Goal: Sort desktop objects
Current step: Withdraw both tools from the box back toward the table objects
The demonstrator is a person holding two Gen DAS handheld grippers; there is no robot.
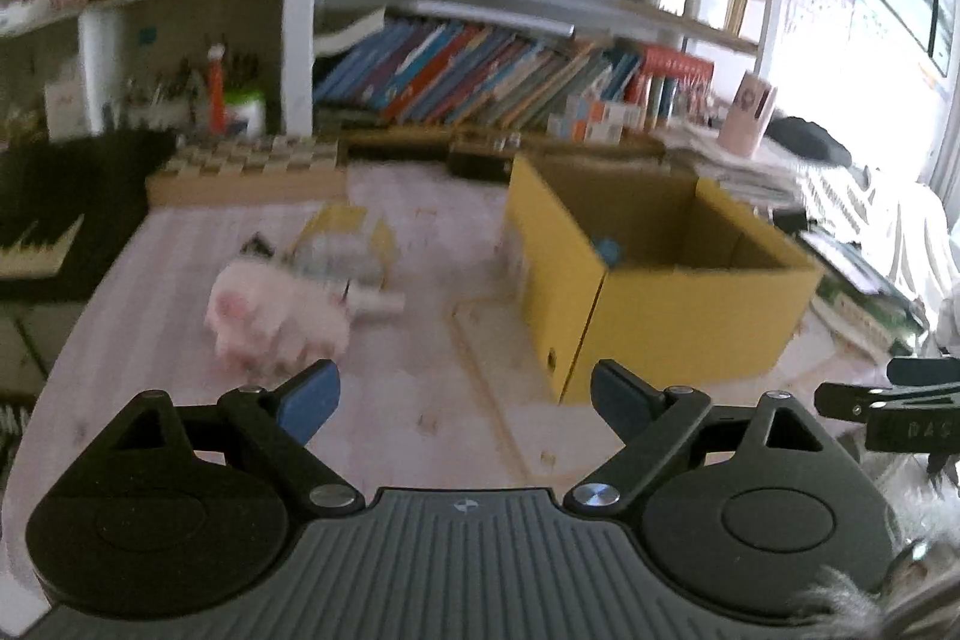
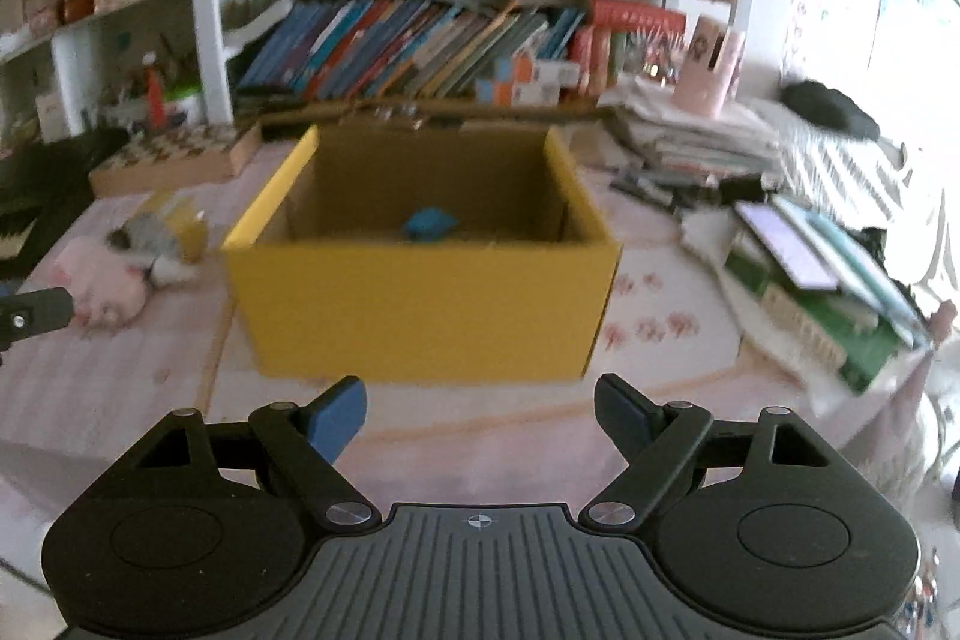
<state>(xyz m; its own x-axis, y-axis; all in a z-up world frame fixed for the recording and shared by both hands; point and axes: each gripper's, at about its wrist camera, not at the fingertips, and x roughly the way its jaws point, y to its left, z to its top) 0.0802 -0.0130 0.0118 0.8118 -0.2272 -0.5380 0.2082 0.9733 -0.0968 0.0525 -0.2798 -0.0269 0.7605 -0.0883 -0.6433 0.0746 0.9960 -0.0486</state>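
Both grippers hang with jaws spread wide and nothing between them: the left gripper (image 1: 465,397) and the right gripper (image 2: 480,415) over bare pink desk (image 2: 480,436) near its front edge. Beyond, the yellow box (image 2: 420,304) stands open-topped mid-desk, a blue object (image 2: 429,223) inside. Left of it lie a pink plush toy (image 1: 270,322) and a blurred white tube (image 1: 378,304), its long axis running crosswise.

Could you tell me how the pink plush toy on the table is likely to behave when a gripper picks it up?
The pink plush toy looks fluffy, so it would probably squash between the pads. It seems light for its size and unlikely to break. Lying slumped on the tablecloth, it probably won't roll.
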